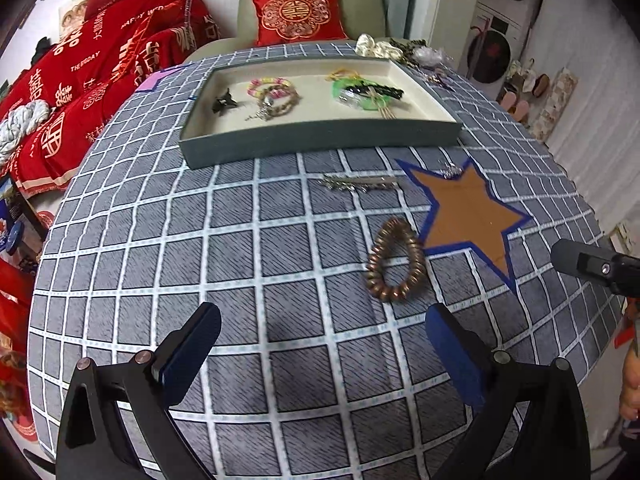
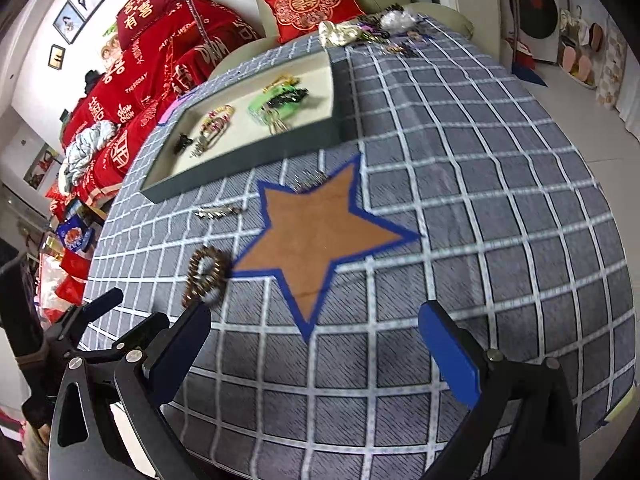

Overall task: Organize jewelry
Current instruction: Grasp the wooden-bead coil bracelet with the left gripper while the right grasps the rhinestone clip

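Note:
A bronze spiral hair tie lies on the checked tablecloth, touching the left side of a brown star with a blue border. A silver hair clip lies left of the star, and a small silver piece rests at the star's top point. Behind them a grey tray holds bracelets, a black claw clip and green items. My left gripper is open above the cloth, short of the hair tie. My right gripper is open wide and holds nothing, below the star.
A pile of loose jewelry and a cream scrunchie sits at the table's far edge. A green chair with a red cushion stands behind. Red bedding lies to the left. The other gripper's finger shows at right.

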The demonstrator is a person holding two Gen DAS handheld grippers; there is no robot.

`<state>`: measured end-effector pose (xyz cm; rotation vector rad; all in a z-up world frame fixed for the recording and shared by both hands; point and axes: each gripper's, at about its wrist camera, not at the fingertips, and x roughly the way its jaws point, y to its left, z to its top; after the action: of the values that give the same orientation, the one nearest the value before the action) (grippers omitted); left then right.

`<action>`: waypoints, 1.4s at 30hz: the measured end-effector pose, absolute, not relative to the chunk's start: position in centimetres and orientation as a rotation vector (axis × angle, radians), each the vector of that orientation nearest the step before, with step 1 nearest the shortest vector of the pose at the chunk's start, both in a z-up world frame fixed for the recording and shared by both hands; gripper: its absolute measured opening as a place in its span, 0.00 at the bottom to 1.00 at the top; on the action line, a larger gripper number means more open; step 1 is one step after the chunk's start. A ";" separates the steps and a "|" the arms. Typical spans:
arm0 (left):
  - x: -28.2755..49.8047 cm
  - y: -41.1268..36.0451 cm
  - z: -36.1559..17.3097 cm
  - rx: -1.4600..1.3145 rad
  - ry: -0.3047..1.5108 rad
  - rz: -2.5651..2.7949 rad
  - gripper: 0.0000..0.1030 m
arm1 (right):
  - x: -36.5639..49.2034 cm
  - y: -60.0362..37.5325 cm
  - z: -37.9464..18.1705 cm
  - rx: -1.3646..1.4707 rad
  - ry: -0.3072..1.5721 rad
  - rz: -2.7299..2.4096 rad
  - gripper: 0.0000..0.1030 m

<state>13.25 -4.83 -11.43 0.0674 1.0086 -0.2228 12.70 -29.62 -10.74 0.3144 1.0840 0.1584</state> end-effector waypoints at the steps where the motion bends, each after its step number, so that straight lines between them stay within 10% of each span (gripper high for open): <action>1: 13.2 -5.0 -11.5 0.071 1.009 -0.221 1.00 | 12.6 -29.8 -11.0 0.317 1.089 0.156 1.00; 26: 15.4 -8.3 -12.1 0.091 0.994 -0.236 1.00 | 17.5 -28.6 -10.9 0.165 1.047 0.201 1.00; 42: 16.3 -9.0 -13.2 0.112 1.016 -0.271 0.83 | 22.7 -25.7 -12.8 0.064 1.066 0.207 0.77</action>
<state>16.29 -8.97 -13.16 0.1116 1.0155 -0.2706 22.66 -25.75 -12.85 0.0644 1.0656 0.2073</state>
